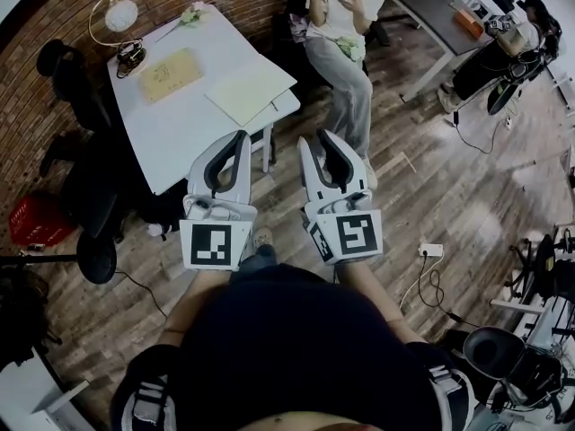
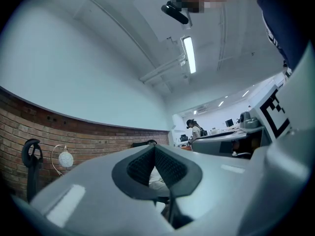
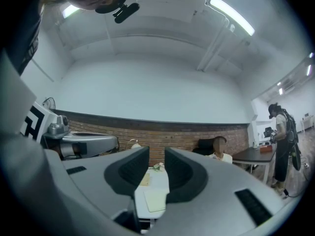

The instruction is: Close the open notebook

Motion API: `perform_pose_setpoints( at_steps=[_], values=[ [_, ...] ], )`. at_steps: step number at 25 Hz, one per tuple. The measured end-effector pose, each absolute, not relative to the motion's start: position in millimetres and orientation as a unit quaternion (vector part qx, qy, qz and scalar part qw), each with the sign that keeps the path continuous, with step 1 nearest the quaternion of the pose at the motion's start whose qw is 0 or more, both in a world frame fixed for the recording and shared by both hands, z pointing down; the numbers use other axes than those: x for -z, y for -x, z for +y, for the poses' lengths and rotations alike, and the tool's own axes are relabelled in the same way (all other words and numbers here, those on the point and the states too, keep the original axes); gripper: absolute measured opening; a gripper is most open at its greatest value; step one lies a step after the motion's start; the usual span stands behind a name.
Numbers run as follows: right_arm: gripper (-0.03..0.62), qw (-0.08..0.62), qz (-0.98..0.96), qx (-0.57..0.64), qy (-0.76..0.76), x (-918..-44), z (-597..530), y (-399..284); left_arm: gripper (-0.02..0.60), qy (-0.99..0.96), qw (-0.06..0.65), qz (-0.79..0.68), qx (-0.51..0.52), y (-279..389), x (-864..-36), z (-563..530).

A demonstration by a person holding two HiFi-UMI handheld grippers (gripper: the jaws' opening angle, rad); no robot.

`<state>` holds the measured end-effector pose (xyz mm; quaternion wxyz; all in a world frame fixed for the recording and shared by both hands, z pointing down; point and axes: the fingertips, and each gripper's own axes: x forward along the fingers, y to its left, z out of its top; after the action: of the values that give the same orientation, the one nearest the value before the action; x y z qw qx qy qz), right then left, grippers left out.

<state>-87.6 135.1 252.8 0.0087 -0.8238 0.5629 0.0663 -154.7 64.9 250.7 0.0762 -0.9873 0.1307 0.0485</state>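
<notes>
A pale cream notebook (image 1: 250, 88) lies flat at the near right corner of the white table (image 1: 180, 128); its pages show no detail from here. Beside it, further back, lies a tan patterned book (image 1: 171, 73). Both grippers hang over the wooden floor, short of the table, pointing roughly level. My left gripper (image 1: 235, 142) is shut with its fingertips touching and nothing between them, as its own view confirms (image 2: 155, 149). My right gripper (image 1: 314, 144) is open and empty. Through its gap (image 3: 156, 154) I see the cream notebook (image 3: 156, 198) and the tan book (image 3: 144, 179).
A person sits on a chair (image 1: 346, 34) just right of the table. A globe lamp (image 1: 119, 14) stands at the table's far corner. A black chair (image 1: 94, 205) and a red basket (image 1: 36, 221) stand left. A power strip (image 1: 430, 250) lies on the floor at right.
</notes>
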Motion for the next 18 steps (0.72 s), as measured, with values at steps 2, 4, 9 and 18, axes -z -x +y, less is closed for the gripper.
perform_pose_setpoints(
  at_steps=[2, 4, 9, 18],
  values=[
    [0.087, 0.009, 0.560, -0.067, 0.826, -253, 121, 74, -0.005, 0.988, 0.074, 0.128, -0.049, 141, -251, 51],
    [0.087, 0.010, 0.558, -0.067, 0.827, -254, 109, 62, -0.005, 0.988, 0.075, 0.124, -0.050, 127, -252, 38],
    [0.087, 0.012, 0.555, -0.064, 0.830, -258, 83, 37, -0.005, 0.989, 0.079, 0.117, -0.048, 101, -256, 12],
    [0.087, 0.011, 0.552, -0.063, 0.831, -261, 51, 13, -0.005, 0.989, 0.074, 0.120, -0.048, 81, -260, -22]
  ],
)
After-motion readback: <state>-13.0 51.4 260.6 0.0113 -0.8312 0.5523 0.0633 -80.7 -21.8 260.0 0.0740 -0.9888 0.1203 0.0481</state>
